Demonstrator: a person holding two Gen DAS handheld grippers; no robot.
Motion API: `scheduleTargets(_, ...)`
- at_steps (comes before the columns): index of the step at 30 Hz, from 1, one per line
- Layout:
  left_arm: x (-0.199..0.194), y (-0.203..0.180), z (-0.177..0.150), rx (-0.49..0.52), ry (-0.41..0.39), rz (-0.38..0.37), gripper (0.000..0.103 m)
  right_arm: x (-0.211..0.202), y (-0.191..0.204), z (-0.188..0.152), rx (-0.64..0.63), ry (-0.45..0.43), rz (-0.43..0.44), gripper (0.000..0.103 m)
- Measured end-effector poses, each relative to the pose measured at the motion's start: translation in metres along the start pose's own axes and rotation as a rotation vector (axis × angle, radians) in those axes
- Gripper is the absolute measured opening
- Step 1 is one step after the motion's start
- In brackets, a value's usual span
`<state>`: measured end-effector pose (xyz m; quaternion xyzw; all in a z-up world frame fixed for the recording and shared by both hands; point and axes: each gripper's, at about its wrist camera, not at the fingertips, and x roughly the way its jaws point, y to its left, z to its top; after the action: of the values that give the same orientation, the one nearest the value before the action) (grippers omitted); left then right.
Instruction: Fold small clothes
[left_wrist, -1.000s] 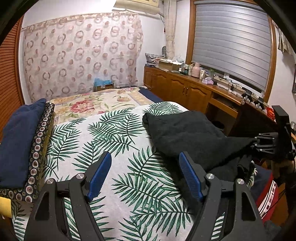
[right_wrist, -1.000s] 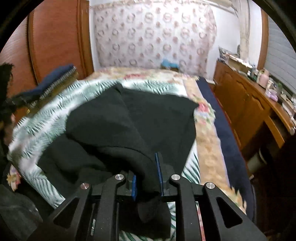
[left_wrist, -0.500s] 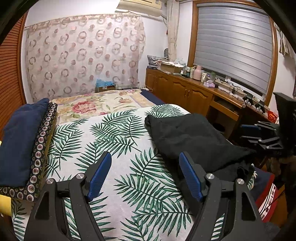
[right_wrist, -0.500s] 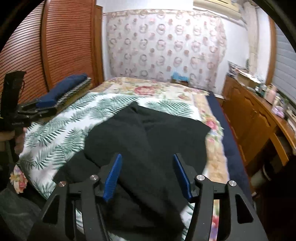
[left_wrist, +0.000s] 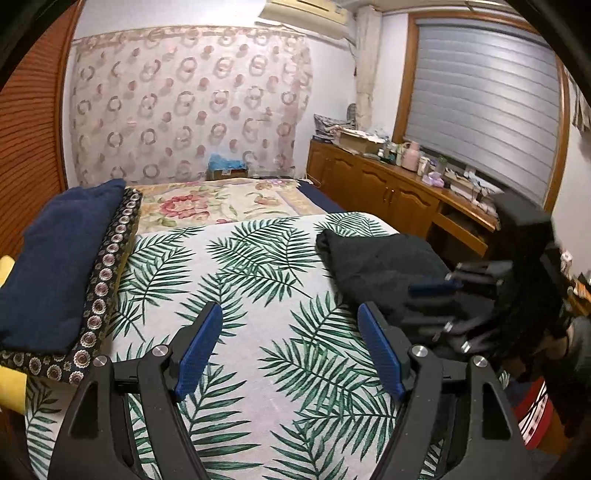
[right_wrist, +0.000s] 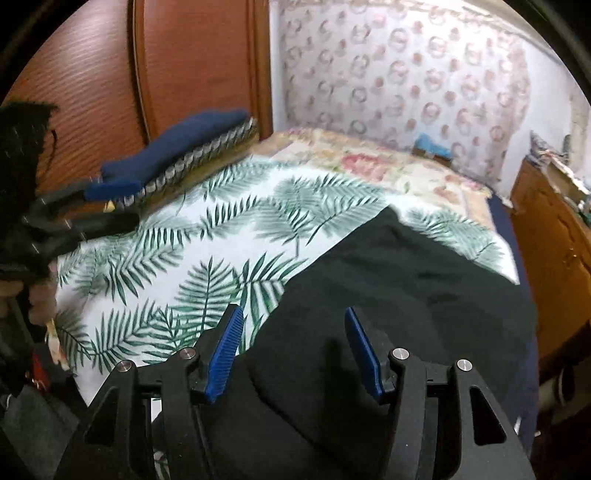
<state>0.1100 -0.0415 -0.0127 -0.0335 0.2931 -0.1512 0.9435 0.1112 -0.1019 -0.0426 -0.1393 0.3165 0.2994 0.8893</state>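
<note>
Over black garment (right_wrist: 406, 288), right gripper (right_wrist: 291, 350) just opened, empty

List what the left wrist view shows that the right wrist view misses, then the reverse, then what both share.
Left wrist only: the window blind, the left gripper open over bare palm-leaf sheet.
Right wrist only: the wooden door, the right gripper open above the black garment.
Both: sheet, garment, folded navy cloth, patterned curtain, wooden cabinets.

Dim indoor light, fisheye warping, motion blur
</note>
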Motion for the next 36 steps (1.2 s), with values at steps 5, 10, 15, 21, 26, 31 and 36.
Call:
scheduleTargets(5,-0.002,0.006,-0.001,-0.01,-0.007,0.01,0.077,0.022,-0.005,0.003,-0.017,0.065,0.013,0.059)
scheduleTargets(10,0.001,0.007,-0.003,-0.013,0.004,0.011,0.077,0.025,-0.015,0.002,-0.025,0.089,0.021,0.048)
scheduleTargets(15,0.006,-0.001,-0.006,0.004,0.019,-0.004,0.077,0.012,-0.02,0.012,-0.005,0.063,-0.015,0.009)
scheduleTargets(21,0.008,-0.009,-0.008,0.009,0.015,-0.021,0.077,-0.019,-0.075,0.035,0.025,-0.02,-0.212,0.006)
scheduleTargets(26,0.009,-0.012,-0.011,0.011,0.022,-0.028,0.077,-0.023,-0.132,0.055,0.057,-0.045,-0.297,0.006)
scheduleTargets(31,0.01,-0.017,-0.014,0.025,0.038,-0.04,0.077,0.008,-0.172,0.055,0.1,0.026,-0.369,0.006)
scheduleTargets(36,0.015,-0.023,-0.019,0.038,0.061,-0.049,0.077,0.013,-0.195,0.058,0.221,0.039,-0.503,0.024)
